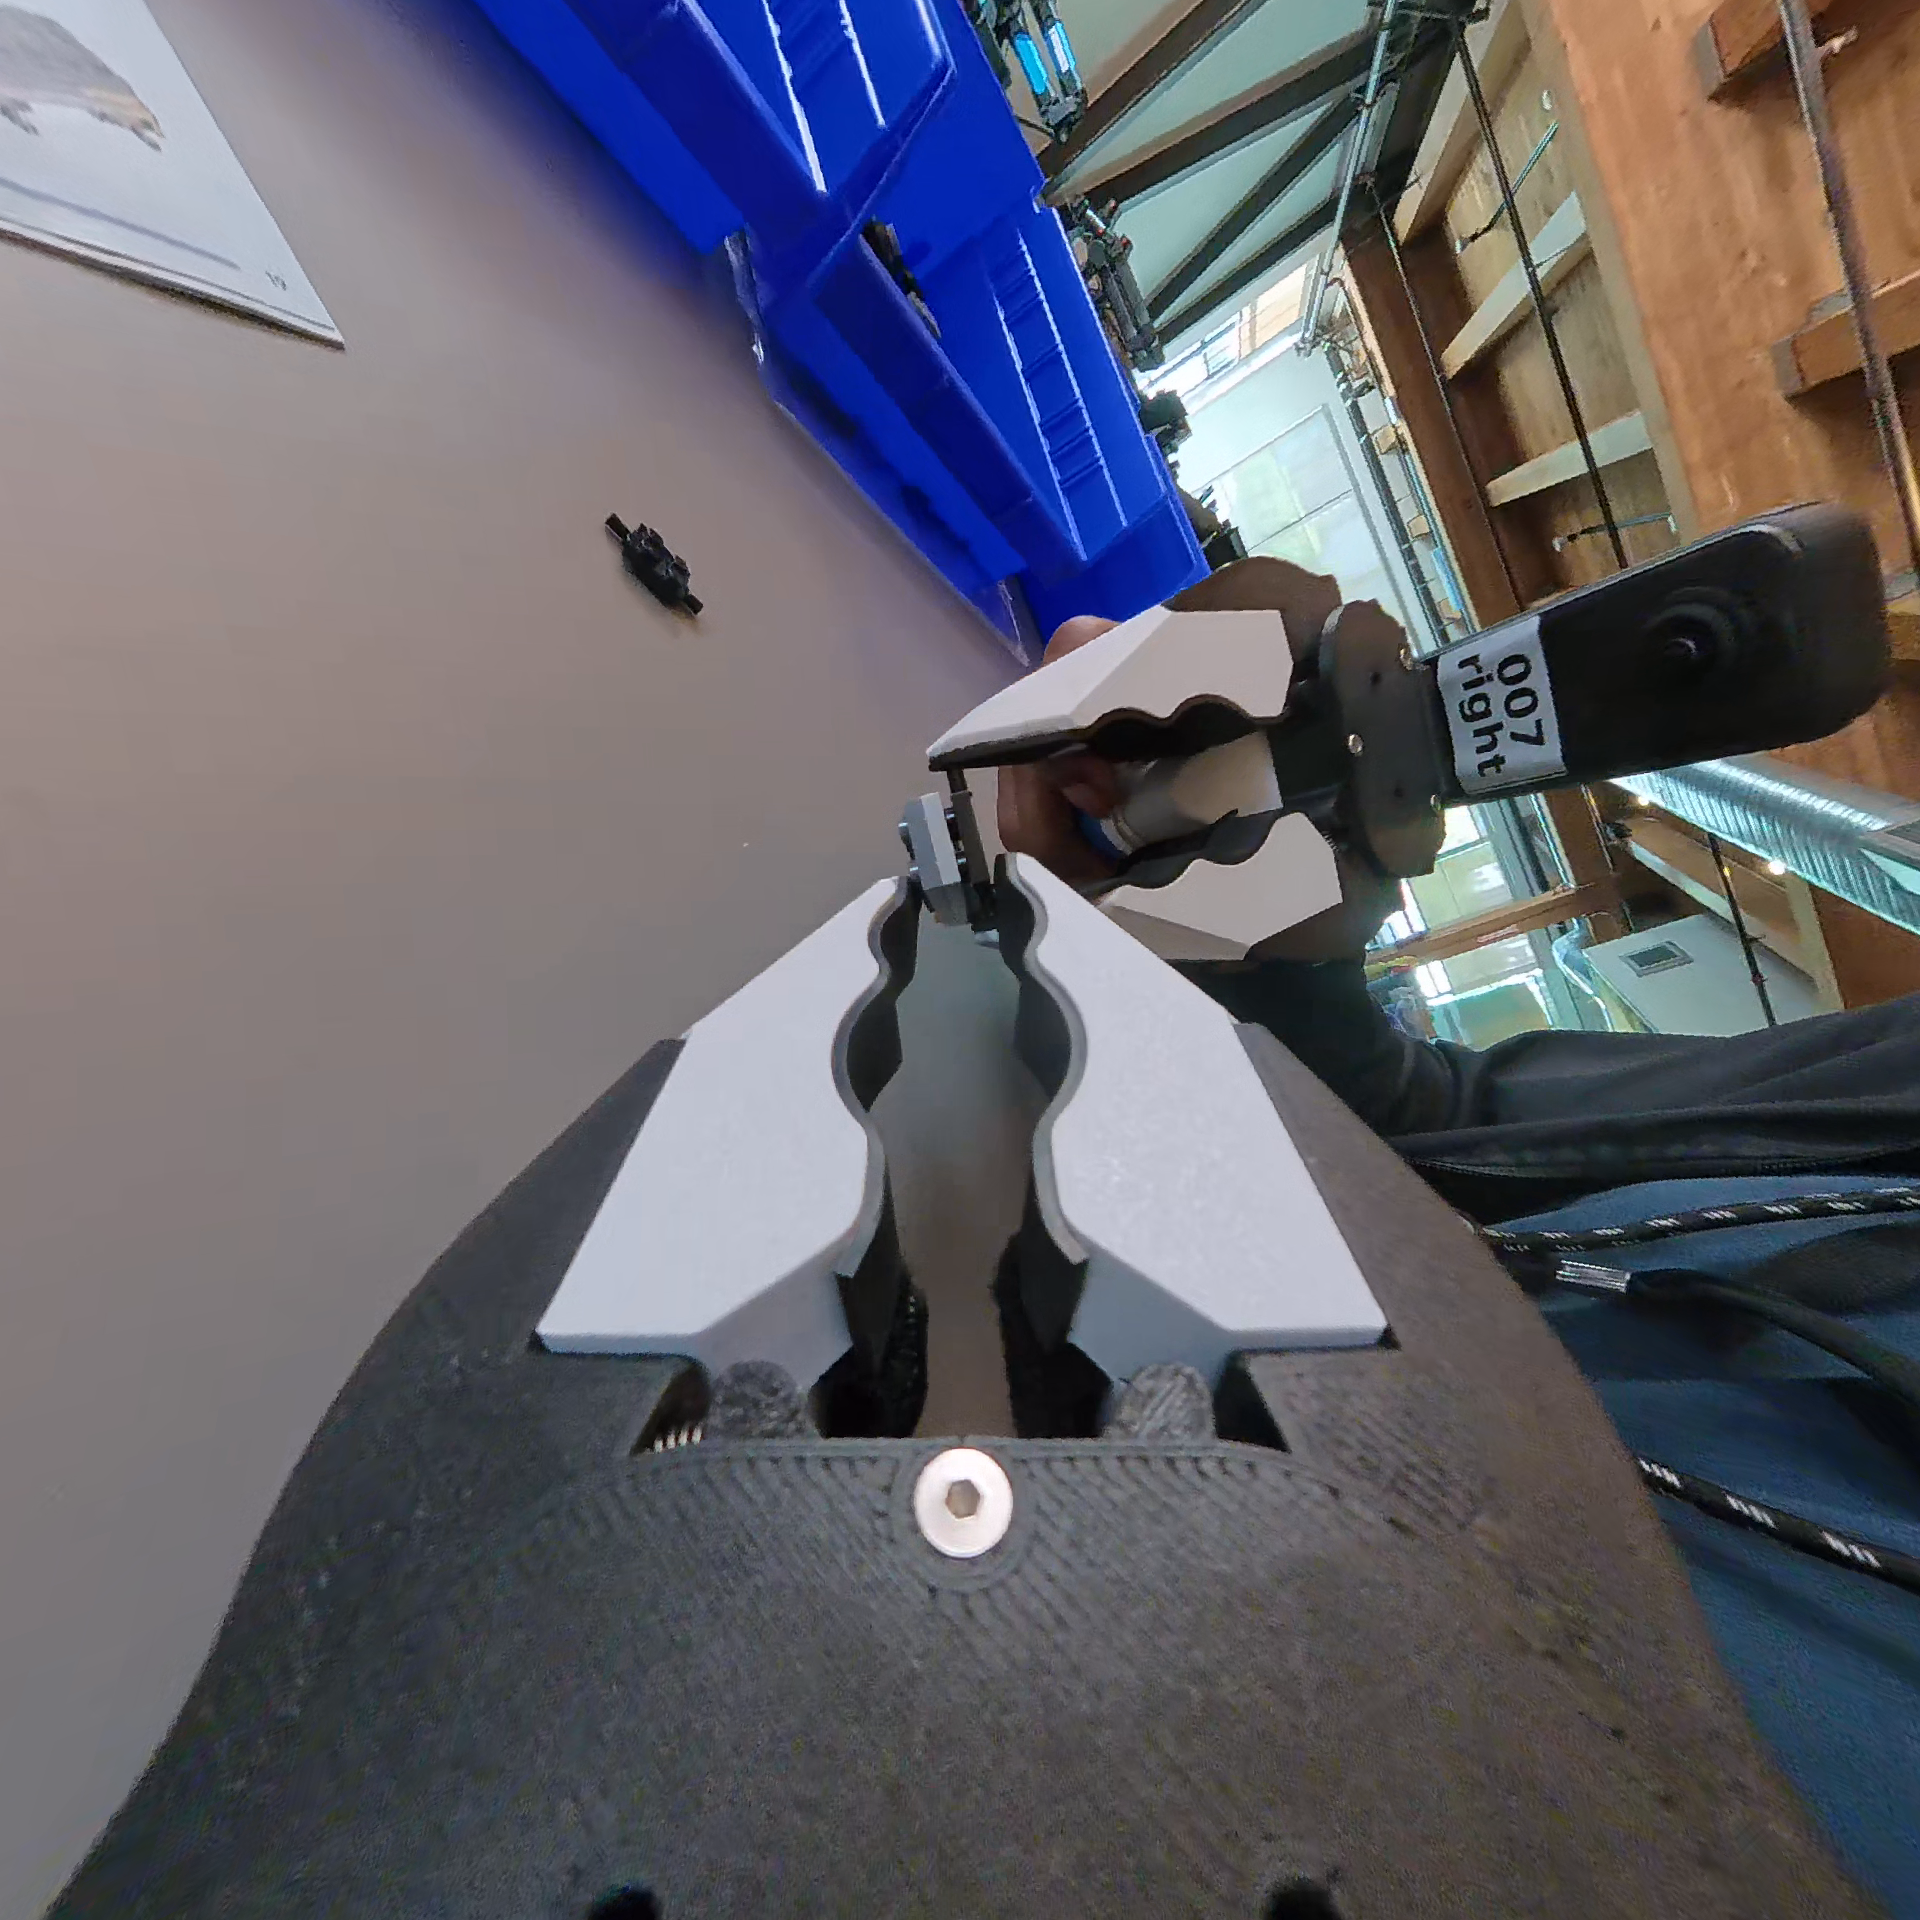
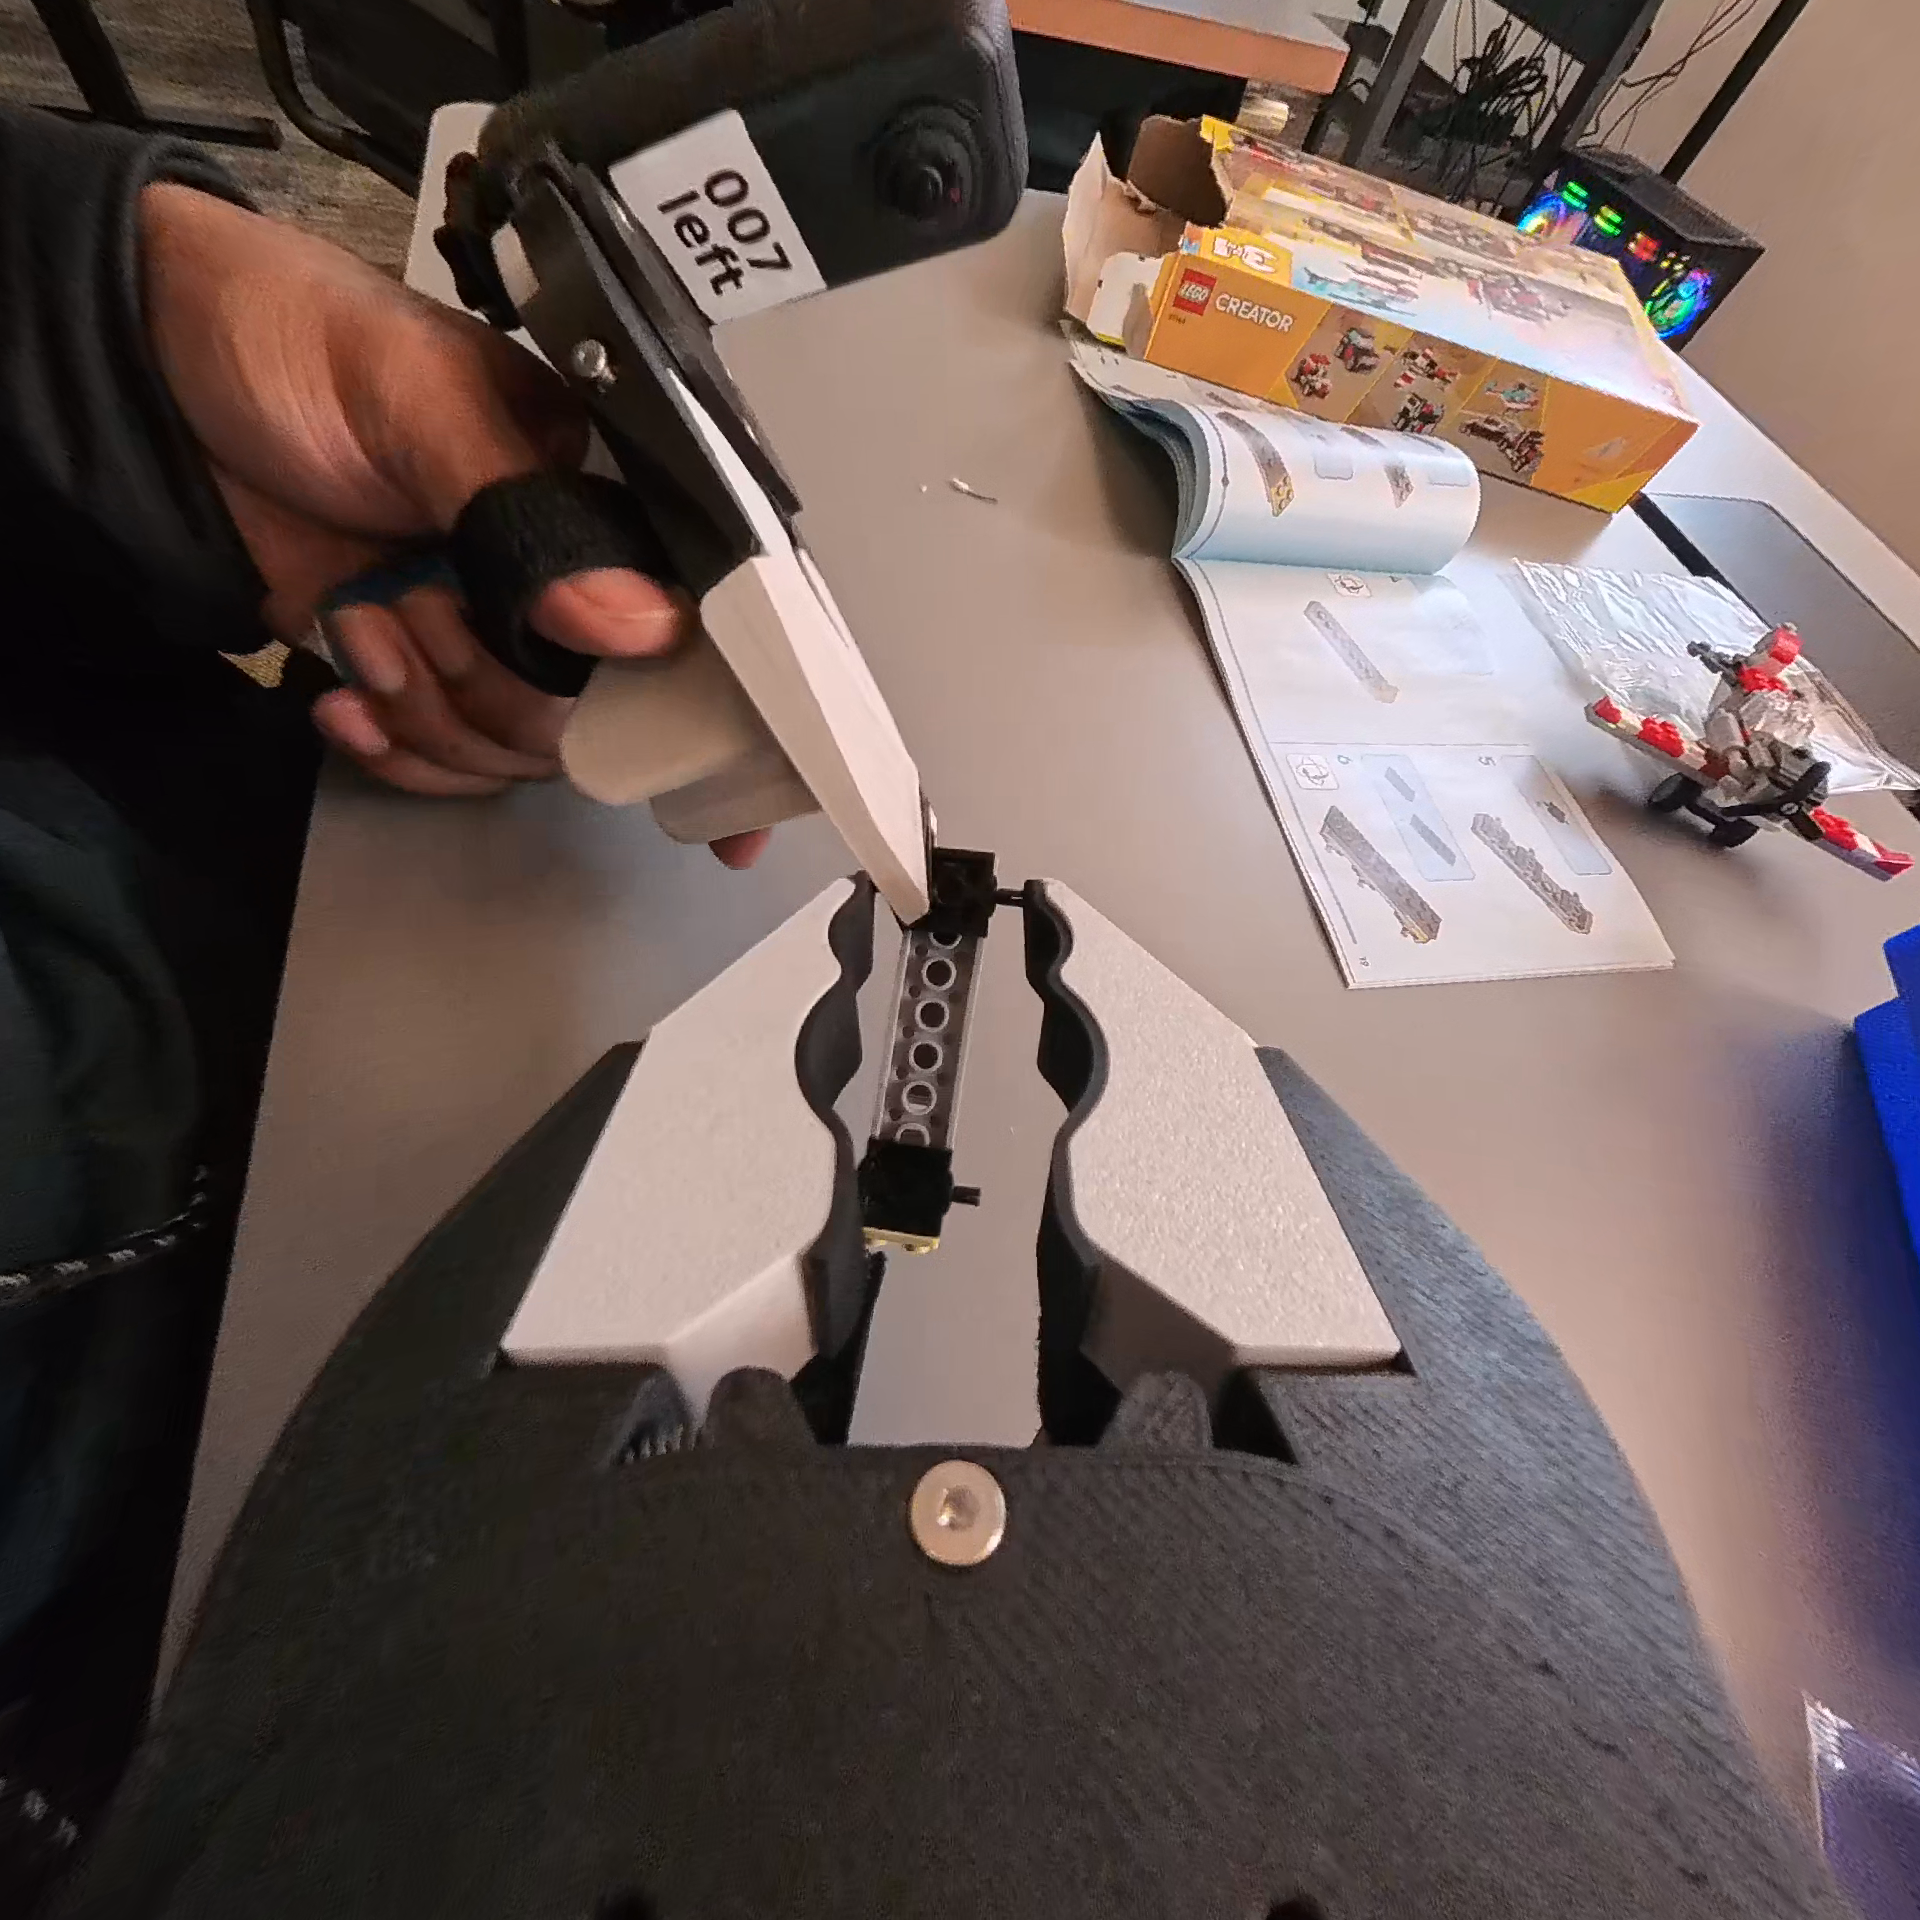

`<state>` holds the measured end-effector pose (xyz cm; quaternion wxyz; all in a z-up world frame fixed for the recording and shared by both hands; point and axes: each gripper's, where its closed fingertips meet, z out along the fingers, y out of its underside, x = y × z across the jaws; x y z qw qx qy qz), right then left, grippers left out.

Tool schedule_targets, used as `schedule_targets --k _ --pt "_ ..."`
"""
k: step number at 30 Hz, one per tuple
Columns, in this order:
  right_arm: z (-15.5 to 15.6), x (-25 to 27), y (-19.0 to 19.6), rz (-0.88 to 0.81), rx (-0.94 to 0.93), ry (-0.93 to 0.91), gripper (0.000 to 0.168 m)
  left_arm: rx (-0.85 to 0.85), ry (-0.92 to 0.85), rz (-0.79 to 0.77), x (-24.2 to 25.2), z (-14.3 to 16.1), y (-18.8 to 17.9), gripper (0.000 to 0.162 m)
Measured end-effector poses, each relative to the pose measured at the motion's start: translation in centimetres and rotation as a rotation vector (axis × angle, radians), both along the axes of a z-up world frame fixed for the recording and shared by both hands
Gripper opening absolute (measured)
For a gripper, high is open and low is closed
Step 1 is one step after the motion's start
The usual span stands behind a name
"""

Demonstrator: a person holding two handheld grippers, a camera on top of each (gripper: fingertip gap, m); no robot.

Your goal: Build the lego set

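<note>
Up close, two hand-held grippers meet over a grey table point(image 2: 1039, 623), both working on one small lego piece.

From the right wrist view, the right gripper point(image 2: 948, 894) has its fingers narrowly apart, and a long grey beam point(image 2: 930, 1023) with a row of round holes lies between them, running from the tips back toward 6 o'clock. A black block point(image 2: 906, 1184) sits on its near end and another black block point(image 2: 961, 878) on its far end; a thin black pin from the far block touches the right finger's tip. Whether the fingers truly clamp the beam cannot be told. The left gripper point(image 2: 914, 883) comes in from 10 o'clock, held by a hand point(image 2: 343, 499), its white tip pressed against the far block.

From the left wrist view, the left gripper point(image 1: 956, 899) pinches the beam's end point(image 1: 935, 862) at its tips, while the right gripper point(image 1: 961, 821) reaches in from 3 o'clock.

On the table, an open booklet point(image 2: 1403, 748) lies at 2 o'clock, a yellow box point(image 2: 1403, 353) beyond it, and a built red-and-white plane point(image 2: 1756, 748) at 3 o'clock. A loose black part point(image 1: 655, 566) lies near blue bins point(image 1: 935, 312).
</note>
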<state>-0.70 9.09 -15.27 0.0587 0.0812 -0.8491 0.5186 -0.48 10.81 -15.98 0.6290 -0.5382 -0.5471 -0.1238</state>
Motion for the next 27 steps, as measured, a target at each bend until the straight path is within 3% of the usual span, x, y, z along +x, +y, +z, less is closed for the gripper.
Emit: schedule_targets --k 17,27 --pt "0.19 0.01 -0.04 -0.022 -0.036 0.013 0.029 -0.038 0.033 0.002 -0.01 0.15 -0.17 0.015" --pt "0.36 0.01 -0.10 -0.041 -0.060 -0.069 0.029 -0.051 0.052 0.002 -0.03 0.31 -0.27 0.015"
